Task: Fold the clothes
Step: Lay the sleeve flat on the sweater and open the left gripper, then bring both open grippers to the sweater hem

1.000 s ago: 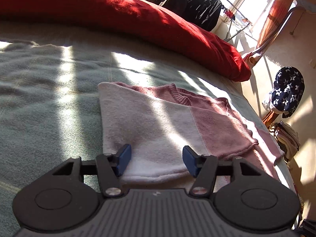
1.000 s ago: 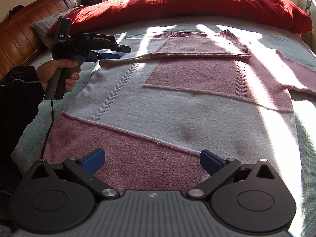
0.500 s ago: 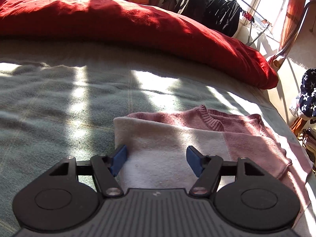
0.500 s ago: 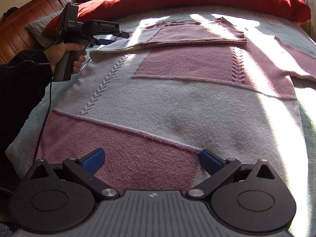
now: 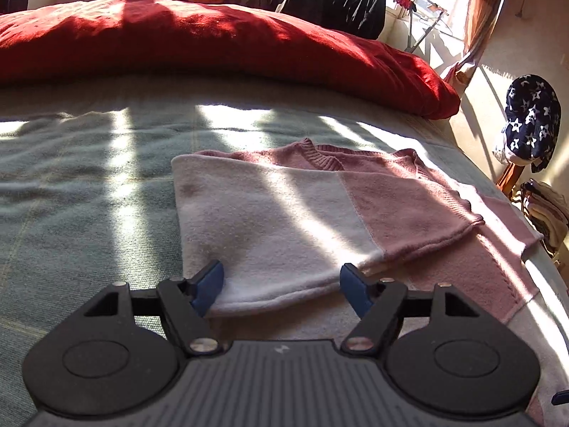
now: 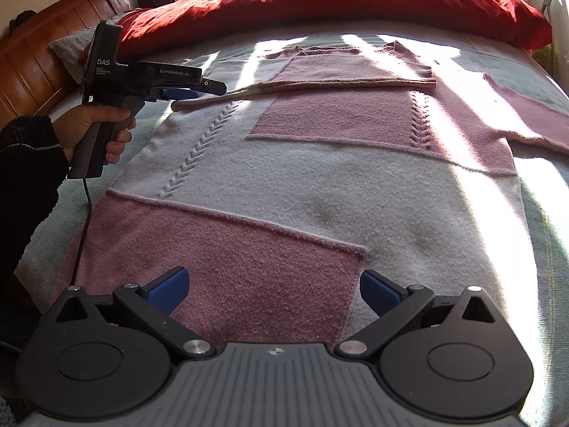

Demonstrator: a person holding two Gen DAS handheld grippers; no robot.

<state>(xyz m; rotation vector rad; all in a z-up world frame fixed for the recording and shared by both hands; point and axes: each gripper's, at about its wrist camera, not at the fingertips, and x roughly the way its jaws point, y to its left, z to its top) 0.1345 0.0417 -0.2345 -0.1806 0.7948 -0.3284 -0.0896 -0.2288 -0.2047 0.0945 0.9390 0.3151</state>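
The bed (image 6: 227, 46) fills both views, its pale green cover striped with sunlight, and everything here sits relative to it. Along its far edge runs the long red duvet (image 5: 220, 42), bunched into a thick roll. Spread flat down the middle of the bed lies the sweater (image 6: 320, 178), a pink and cream patchwork knit with a cable braid on its front; its left sleeve is folded across the chest near the collar end, while the other sleeve (image 6: 526, 114) lies out toward the bed's right side. Off the bed's left side, a person's hand (image 6: 96, 128) in a dark fuzzy sleeve grips the handle of the left gripper (image 5: 281, 284), which hovers low over the cuff end of that folded sleeve, blue fingers spread wide either side of the cream edge, not pinching it. At the bed's near end, the right gripper (image 6: 274, 286) hangs over the sweater's pink hem panel, its blue fingers also wide apart with nothing between them but the knit below.
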